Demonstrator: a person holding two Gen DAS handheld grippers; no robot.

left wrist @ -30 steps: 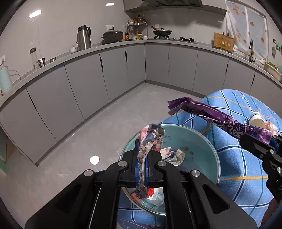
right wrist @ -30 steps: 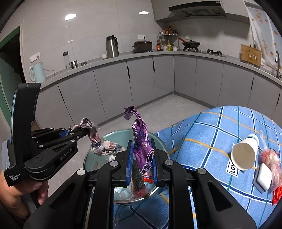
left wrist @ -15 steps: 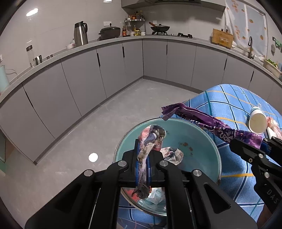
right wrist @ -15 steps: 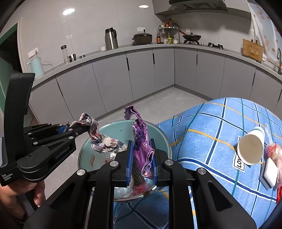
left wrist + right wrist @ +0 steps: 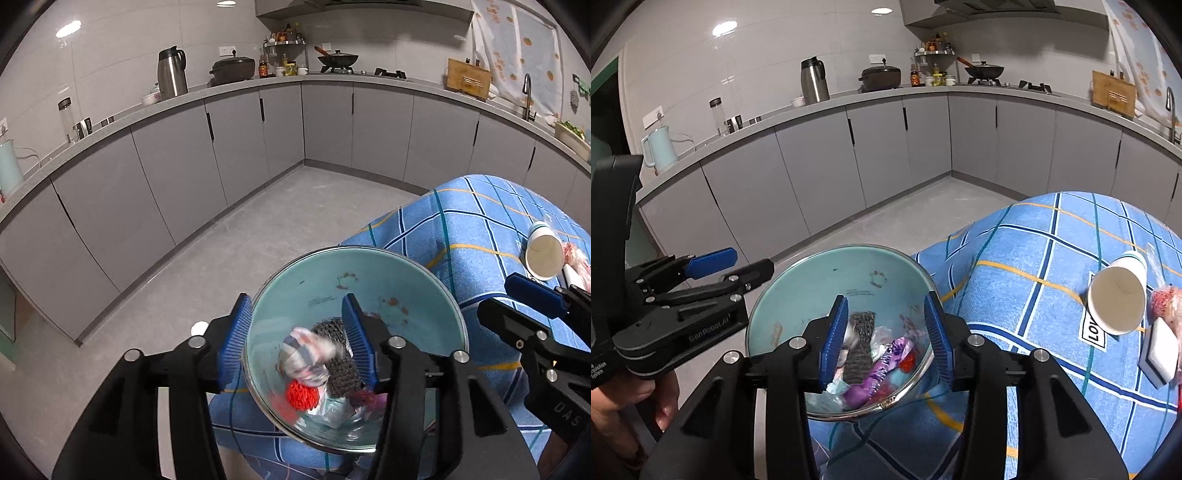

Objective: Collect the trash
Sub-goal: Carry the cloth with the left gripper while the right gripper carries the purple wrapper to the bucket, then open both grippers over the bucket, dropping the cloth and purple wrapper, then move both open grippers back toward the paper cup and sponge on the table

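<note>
A teal bowl (image 5: 369,273) (image 5: 820,280) sits at the corner of the blue checked tablecloth (image 5: 472,221) (image 5: 1034,258). It holds trash: a crumpled patterned wrapper (image 5: 306,350), a purple wrapper (image 5: 882,365), a grey scrubber (image 5: 332,328) (image 5: 858,347) and a red piece (image 5: 301,395). My left gripper (image 5: 299,341) (image 5: 731,262) is open and empty above the bowl. My right gripper (image 5: 886,334) (image 5: 517,299) is open and empty above the bowl.
A white paper cup (image 5: 1117,301) (image 5: 543,254) lies on its side on the cloth to the right. A white sponge (image 5: 1160,356) and a red-and-clear bag (image 5: 1167,304) lie beside it. Grey kitchen cabinets (image 5: 240,147) and floor (image 5: 221,266) lie beyond the table.
Both grippers opened. The patterned wrapper dropped from the left gripper and the purple wrapper from the right gripper into the bowl.
</note>
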